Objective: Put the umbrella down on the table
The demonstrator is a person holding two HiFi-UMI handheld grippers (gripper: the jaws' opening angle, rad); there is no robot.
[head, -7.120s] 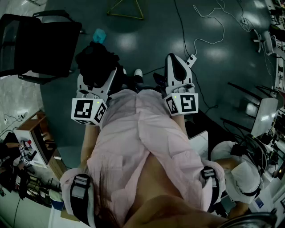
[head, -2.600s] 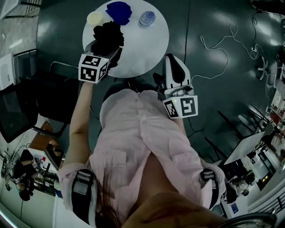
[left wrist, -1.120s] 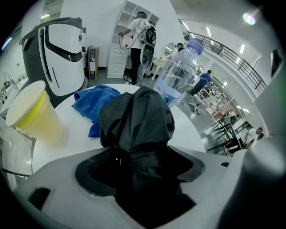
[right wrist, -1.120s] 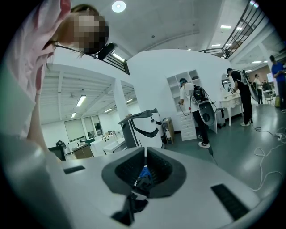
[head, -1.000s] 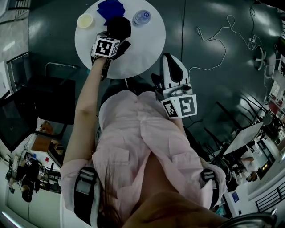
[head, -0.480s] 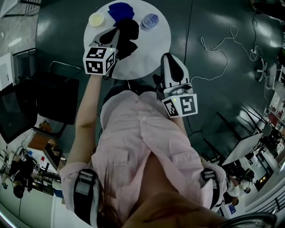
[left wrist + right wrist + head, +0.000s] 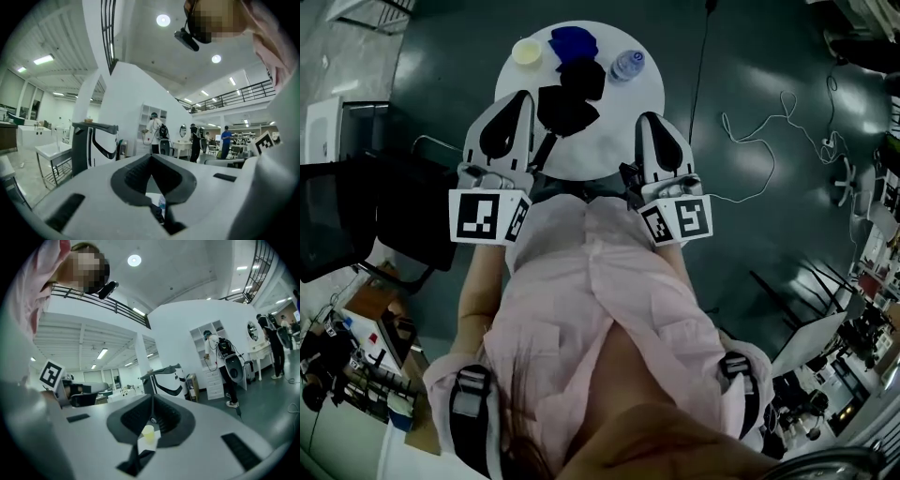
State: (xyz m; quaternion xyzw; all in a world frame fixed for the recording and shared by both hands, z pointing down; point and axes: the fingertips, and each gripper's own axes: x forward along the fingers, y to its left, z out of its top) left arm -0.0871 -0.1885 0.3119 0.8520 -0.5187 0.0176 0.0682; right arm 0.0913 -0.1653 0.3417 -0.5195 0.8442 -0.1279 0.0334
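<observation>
The black folded umbrella [image 7: 570, 94] lies on the round white table [image 7: 633, 112], with nothing gripping it. My left gripper [image 7: 516, 96] hangs above the table's near left edge, lifted off the umbrella, its jaws shut and empty. My right gripper [image 7: 652, 118] is held level over the table's near right edge, also shut and empty. In the left gripper view the left gripper [image 7: 151, 157] has its jaws meeting, and a sliver of the umbrella [image 7: 157, 214] and the bottle [image 7: 162, 205] shows below. In the right gripper view the right gripper [image 7: 151, 397] shows the yellow cup [image 7: 148, 432] under its tips.
On the table's far side stand a yellow cup [image 7: 526, 52], a blue folded thing [image 7: 574, 41] and a water bottle [image 7: 627, 64]. A black chair [image 7: 356, 216] stands left of the table. Cables [image 7: 769, 103] run over the floor at the right. People stand in the background.
My left gripper has let go of the umbrella, risen and drawn back toward the body with its jaws shut. The umbrella stays on the table. The right gripper has shifted only slightly.
</observation>
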